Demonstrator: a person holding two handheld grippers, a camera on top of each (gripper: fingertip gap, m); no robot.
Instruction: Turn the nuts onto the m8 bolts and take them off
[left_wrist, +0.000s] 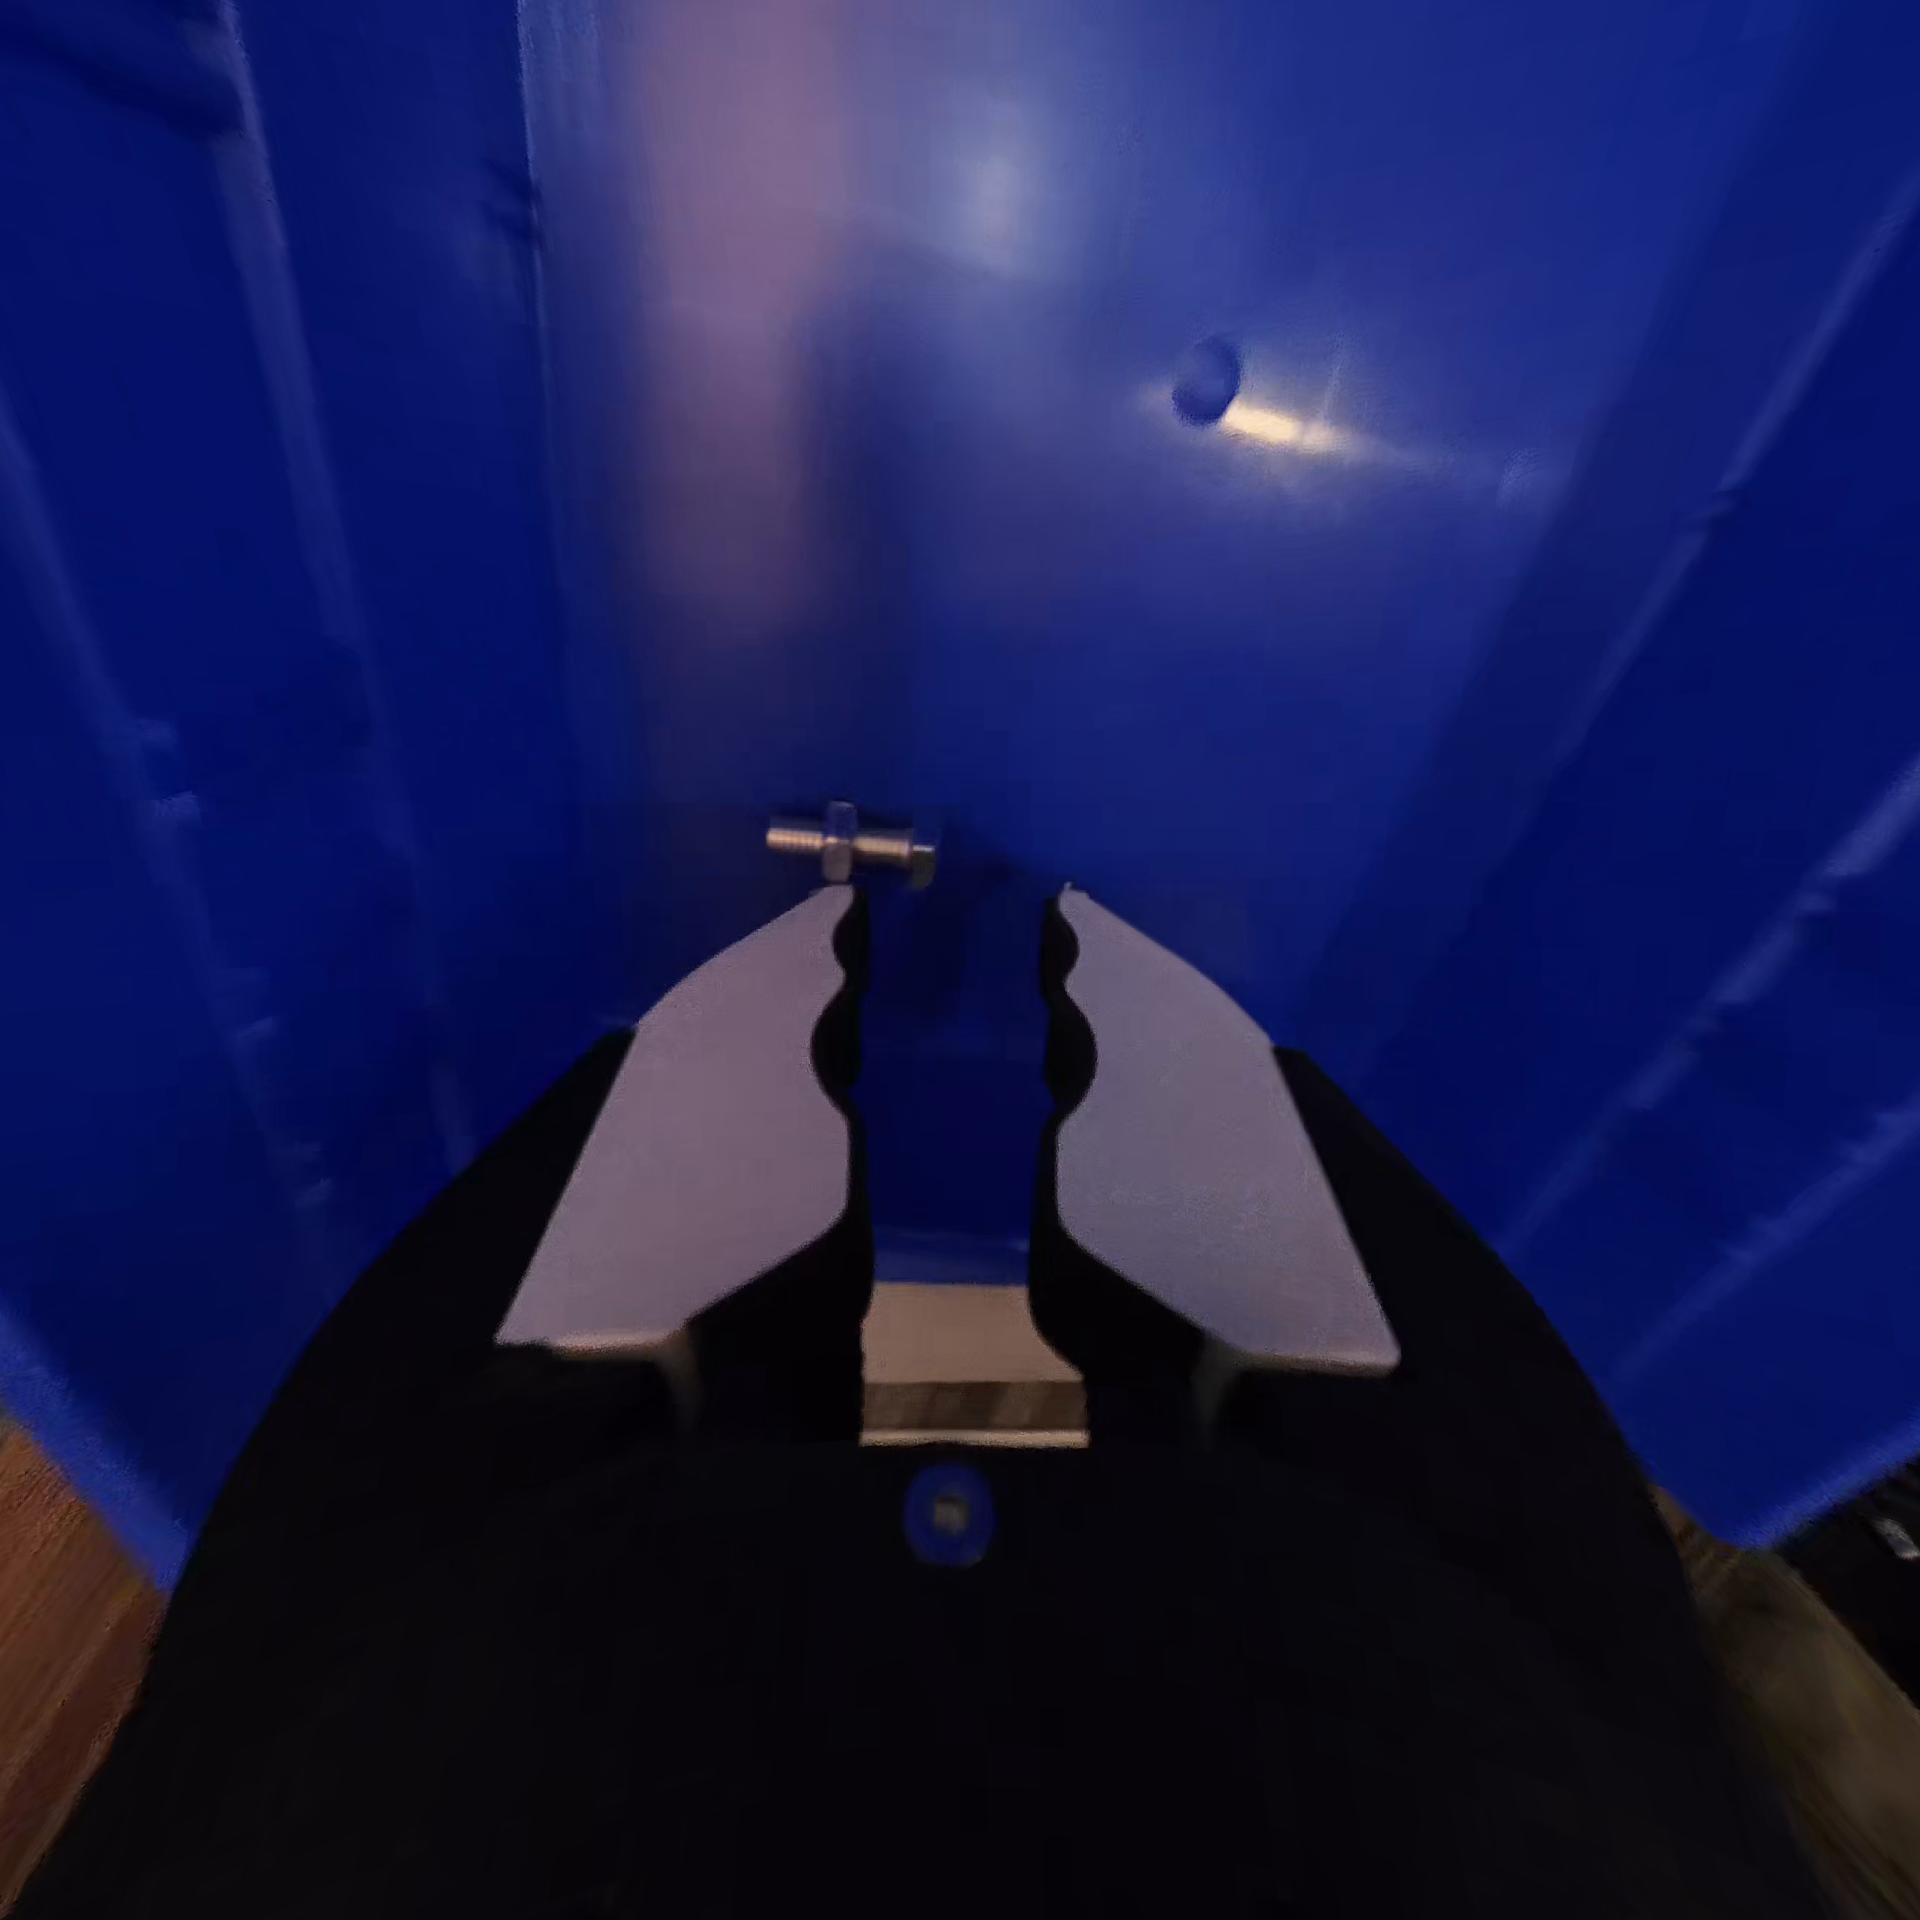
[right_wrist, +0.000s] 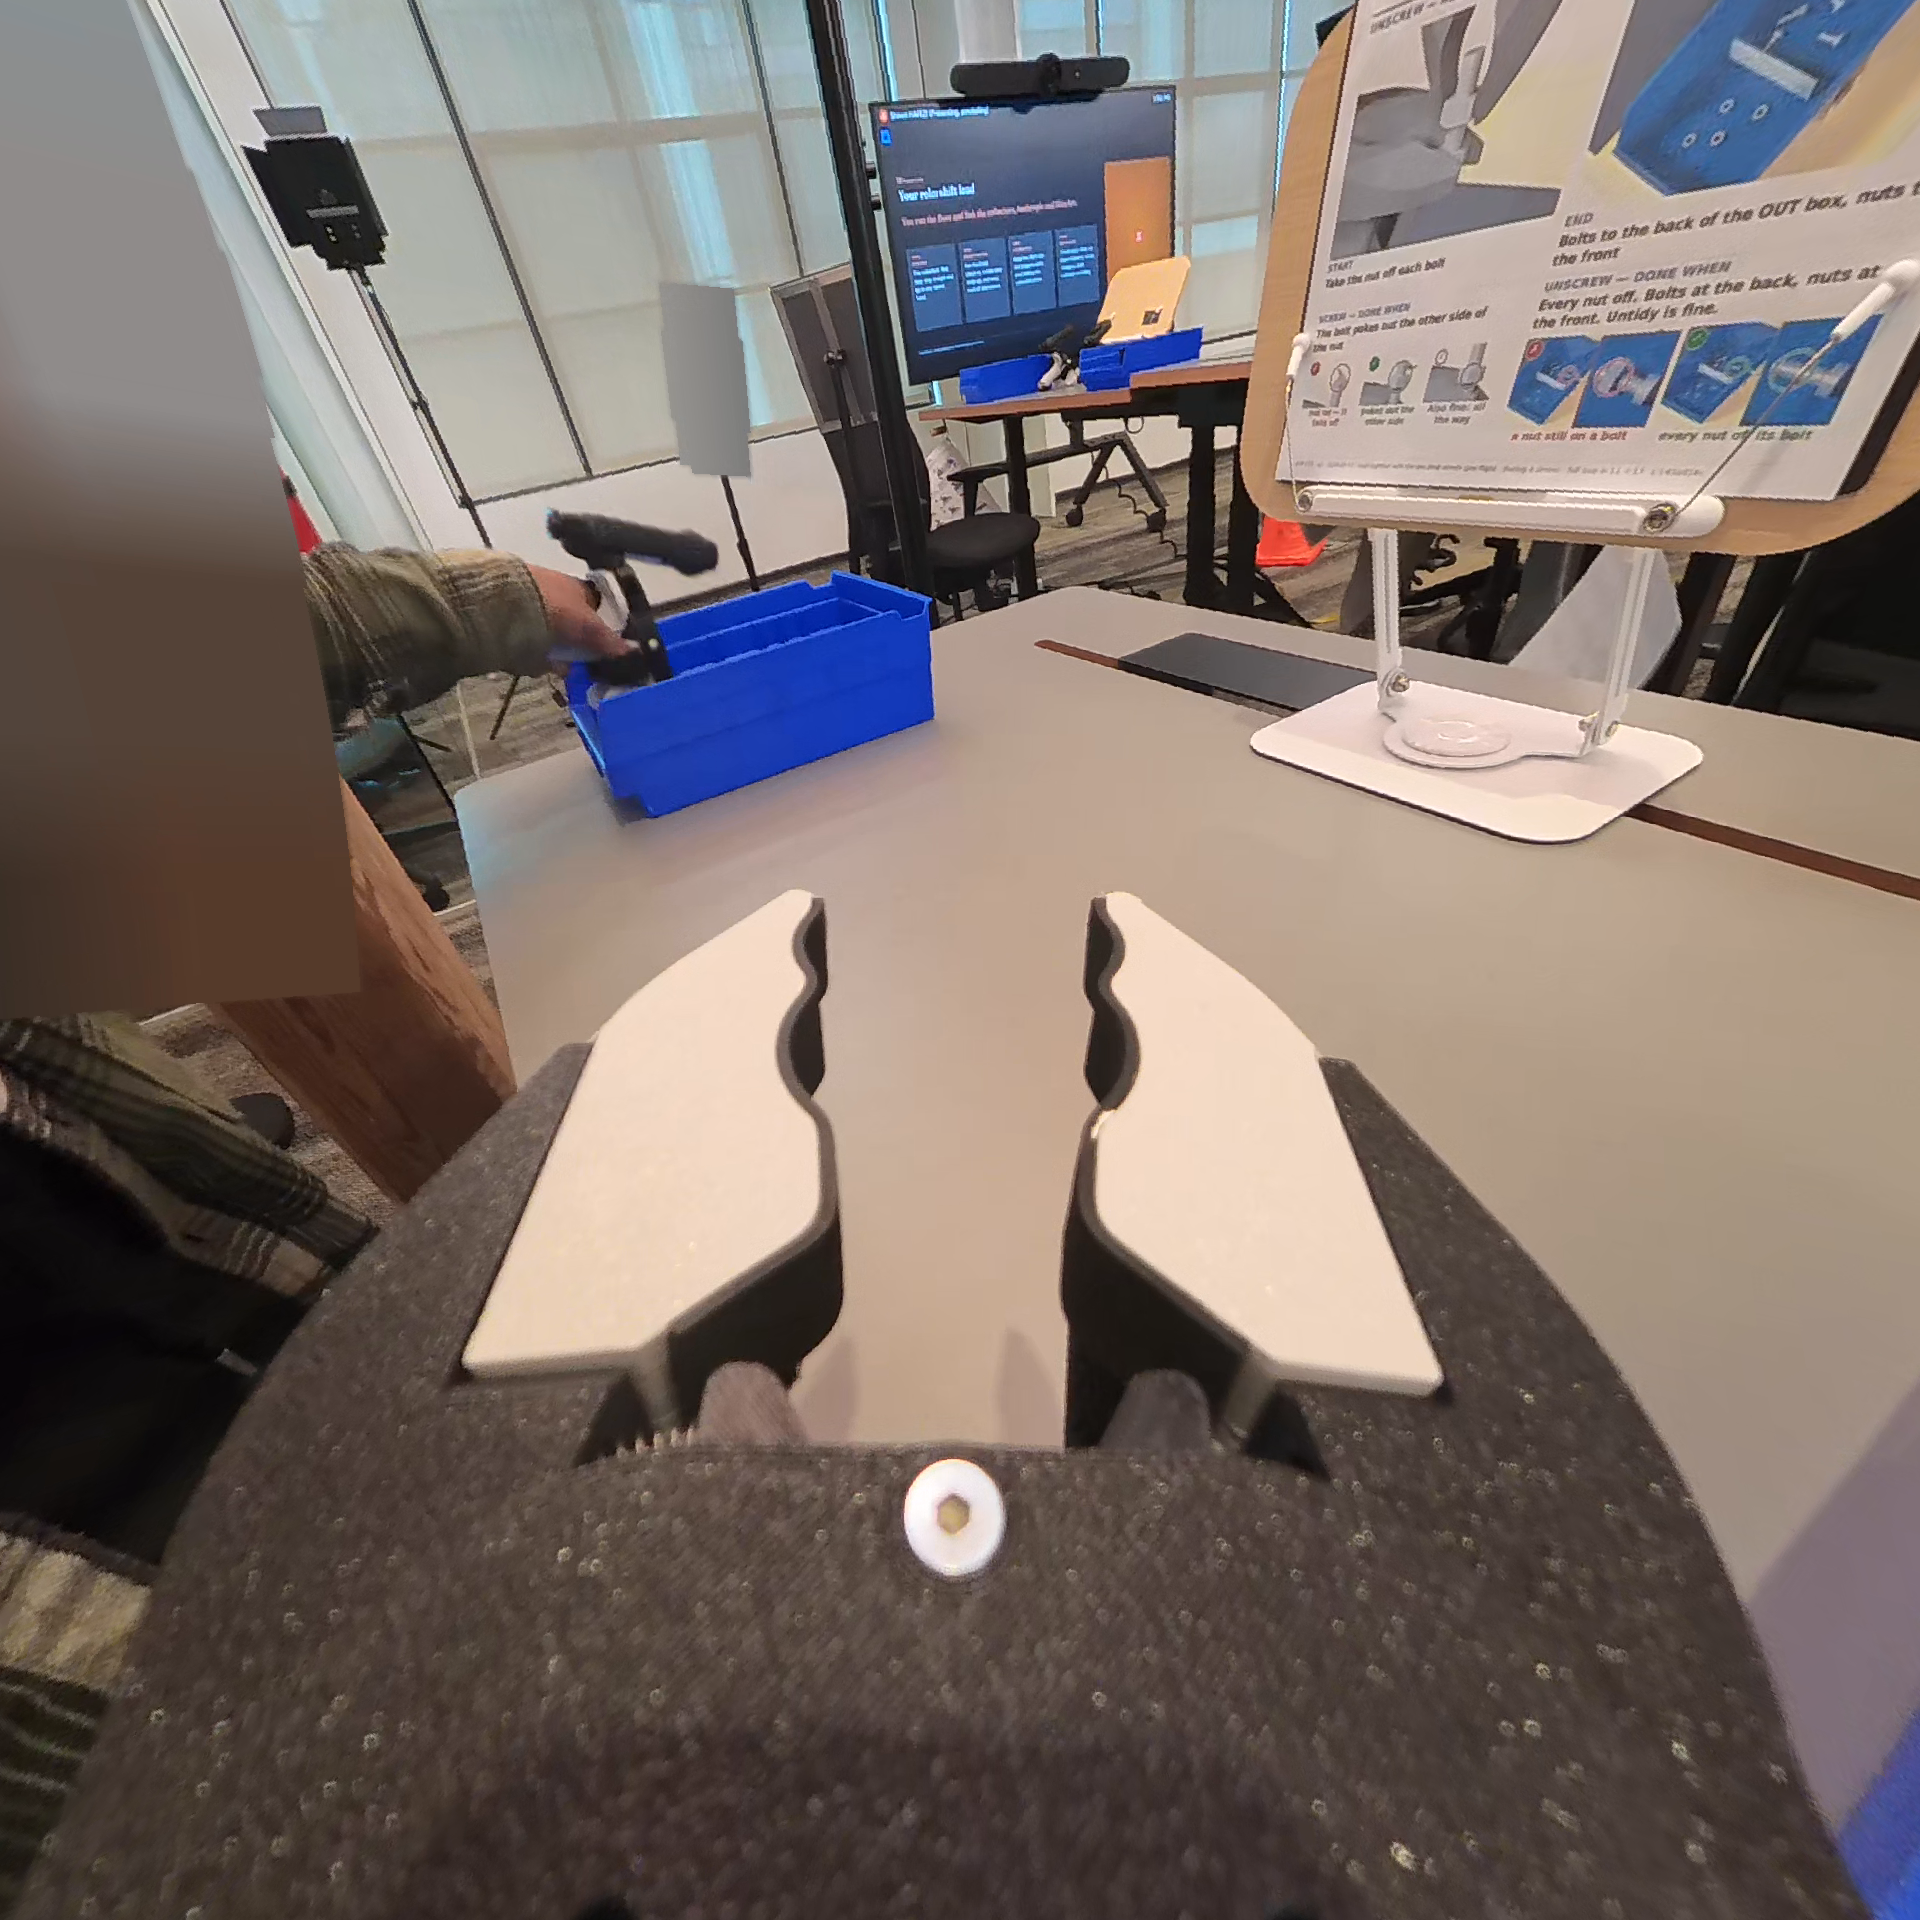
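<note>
My right gripper (right_wrist: 956, 914) over grey table (right_wrist: 1247, 987), jaws apart, nothing between. My left gripper (left_wrist: 951, 894) inside blue bin (left_wrist: 1351, 727), jaws apart, grasp bare. Bolt (left_wrist: 883, 844) with nut (left_wrist: 837, 840) on it lies just past left fingertip (left_wrist: 821, 909), crosswise on bin floor.

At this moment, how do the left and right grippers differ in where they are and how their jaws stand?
The left gripper reaches into the blue bin, just short of a bolt with a nut on it; the right gripper hovers over bare grey table. The left's jaws look narrower than the right's. Both are open and hold nothing.
</note>
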